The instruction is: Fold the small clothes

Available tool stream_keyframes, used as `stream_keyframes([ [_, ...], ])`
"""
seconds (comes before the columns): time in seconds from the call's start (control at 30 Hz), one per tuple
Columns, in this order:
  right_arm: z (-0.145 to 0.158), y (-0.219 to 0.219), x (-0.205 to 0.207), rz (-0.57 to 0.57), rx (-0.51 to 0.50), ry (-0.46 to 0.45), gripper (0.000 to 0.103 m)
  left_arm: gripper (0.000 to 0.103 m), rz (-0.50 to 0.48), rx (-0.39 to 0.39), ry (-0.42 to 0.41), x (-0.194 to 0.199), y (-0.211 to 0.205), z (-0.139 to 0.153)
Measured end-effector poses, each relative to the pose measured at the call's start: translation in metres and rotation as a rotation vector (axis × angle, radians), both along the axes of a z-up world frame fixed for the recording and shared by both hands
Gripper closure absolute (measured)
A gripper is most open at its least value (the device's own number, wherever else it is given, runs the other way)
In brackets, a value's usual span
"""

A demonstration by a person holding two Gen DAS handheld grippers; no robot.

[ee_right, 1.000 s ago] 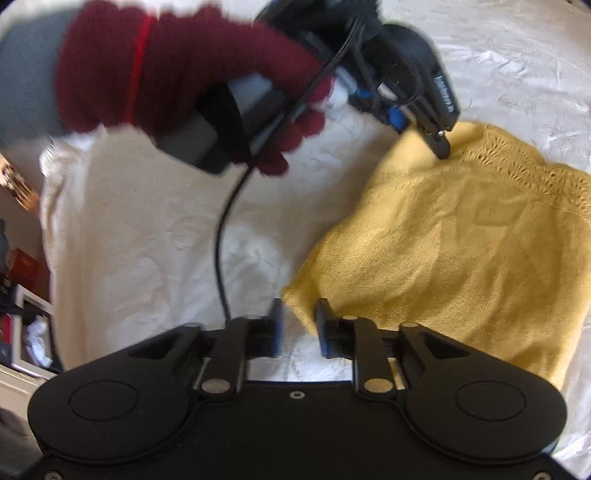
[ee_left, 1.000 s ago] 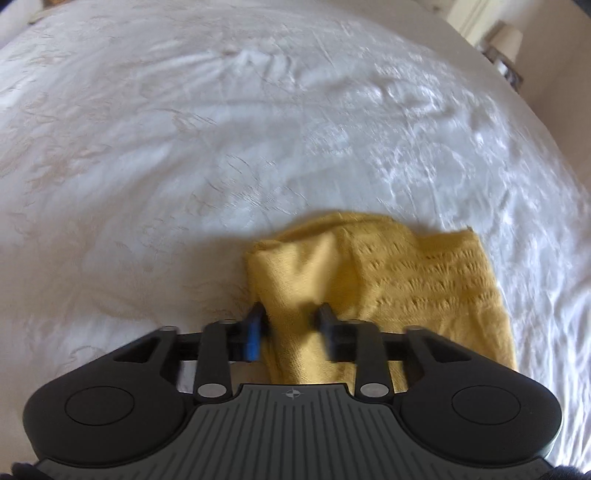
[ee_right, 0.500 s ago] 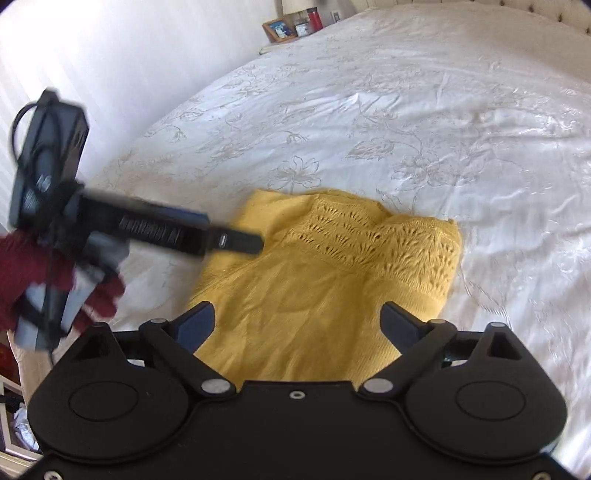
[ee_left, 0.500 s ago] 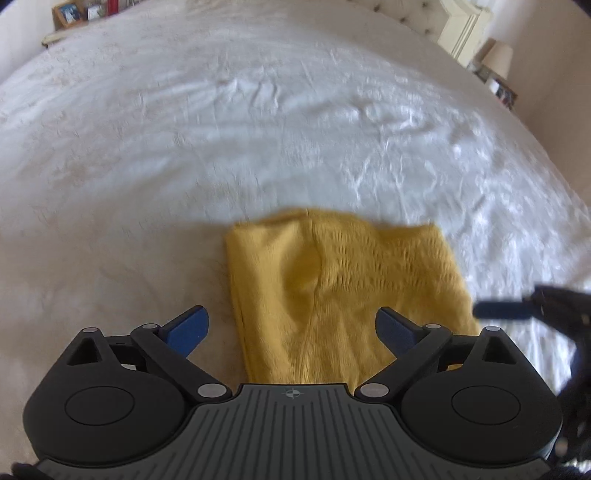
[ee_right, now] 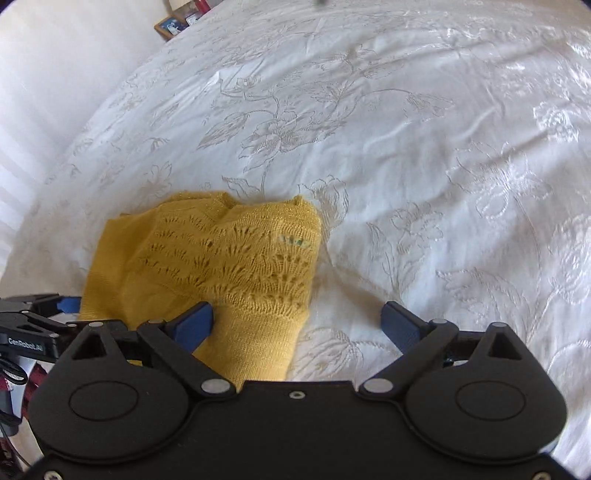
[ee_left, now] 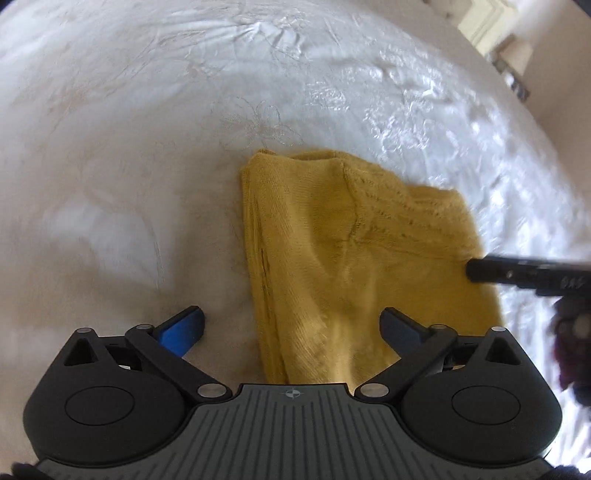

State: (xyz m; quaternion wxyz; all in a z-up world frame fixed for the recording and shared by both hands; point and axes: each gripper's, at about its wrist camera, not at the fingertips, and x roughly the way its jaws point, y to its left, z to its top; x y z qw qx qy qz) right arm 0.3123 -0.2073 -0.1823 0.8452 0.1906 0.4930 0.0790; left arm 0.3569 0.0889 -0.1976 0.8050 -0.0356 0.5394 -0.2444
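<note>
A folded mustard-yellow knitted garment lies on the white embroidered bedspread. My left gripper is open and empty, its jaws wide either side of the garment's near-left edge. My right gripper is open and empty over the garment's near-right edge, by the lacy knit part. One finger of the right gripper reaches in from the right in the left wrist view. The left gripper shows at the left edge of the right wrist view.
The white bedspread stretches far beyond the garment. A bedside lamp stands at the far right. A picture frame and small items sit on furniture at the far left, by a white wall.
Both grippers were shut on the garment a second ago, then opened and let it go. Now both have moved in close over the folded garment, which lies flat.
</note>
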Motion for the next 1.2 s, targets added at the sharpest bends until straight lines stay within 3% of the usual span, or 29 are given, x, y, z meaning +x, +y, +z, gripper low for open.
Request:
stream_keyframes([
  [0.13,-0.004,-0.008,-0.01,-0.021,0.066,0.013,0.004,0.0,0.059,-0.113,0.095,-0.022,0.018,0.0],
  [0.33,-0.014,-0.012,-0.013,-0.028,0.186,0.025,0.0,0.0,0.068,-0.139,0.182,-0.045,0.019,-0.015],
  [0.57,-0.032,-0.007,0.015,-0.024,0.283,0.021,0.0,0.0,0.065,-0.183,0.167,-0.028,-0.004,-0.027],
  [0.77,-0.039,-0.003,0.036,-0.032,0.353,0.004,0.0,0.001,-0.016,-0.177,0.134,-0.017,-0.022,-0.027],
  [0.8,-0.037,-0.002,0.038,-0.037,0.351,0.011,0.006,0.001,-0.012,-0.18,0.138,-0.019,-0.021,-0.026],
  [0.83,-0.035,-0.001,0.038,-0.036,0.346,0.009,0.029,0.004,0.003,-0.188,0.144,-0.021,-0.019,-0.025],
  [0.9,-0.03,0.004,0.037,-0.025,0.281,0.018,0.054,0.025,0.032,-0.183,0.142,-0.025,-0.016,-0.023],
  [0.97,-0.022,0.007,0.031,-0.013,0.249,0.002,0.058,0.067,0.043,-0.185,0.143,-0.03,-0.01,-0.019],
  [1.2,0.032,0.013,-0.008,-0.041,0.236,-0.101,0.065,0.073,-0.015,-0.247,0.089,-0.056,-0.023,0.016],
])
